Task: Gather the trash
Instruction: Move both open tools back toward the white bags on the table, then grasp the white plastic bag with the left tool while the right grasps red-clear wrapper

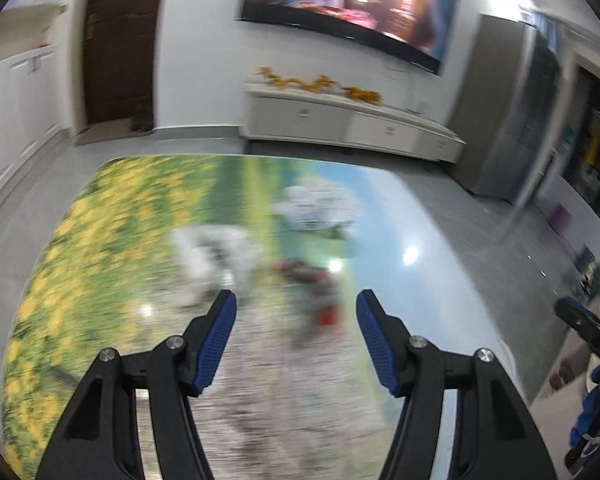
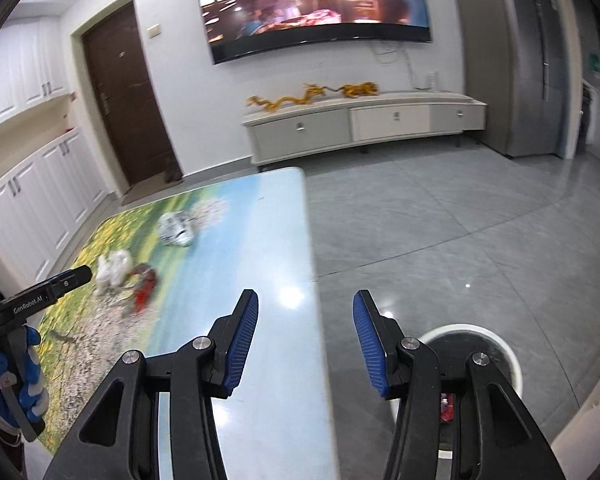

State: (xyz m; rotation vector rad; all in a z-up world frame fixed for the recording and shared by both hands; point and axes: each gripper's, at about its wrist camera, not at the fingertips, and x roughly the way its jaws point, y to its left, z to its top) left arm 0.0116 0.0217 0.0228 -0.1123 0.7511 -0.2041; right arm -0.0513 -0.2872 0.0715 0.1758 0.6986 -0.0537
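Three pieces of trash lie on the table (image 2: 276,280) with the meadow print: a crumpled clear wrapper (image 2: 176,230), a white crumpled wad (image 2: 114,266) and a red and dark wrapper (image 2: 144,286). In the blurred left wrist view the white wad (image 1: 212,256) and red wrapper (image 1: 314,292) lie just ahead of my open, empty left gripper (image 1: 296,310). My right gripper (image 2: 305,310) is open and empty above the table's right edge. A white-rimmed trash bin (image 2: 500,350) stands on the floor under it, with a red scrap (image 2: 446,408) inside.
A white TV cabinet (image 2: 360,124) with yellow ornaments stands against the far wall under a large screen. A brown door (image 2: 124,96) and white cupboards are at the left. A grey fridge (image 2: 532,60) is at the right. Grey tiled floor surrounds the table.
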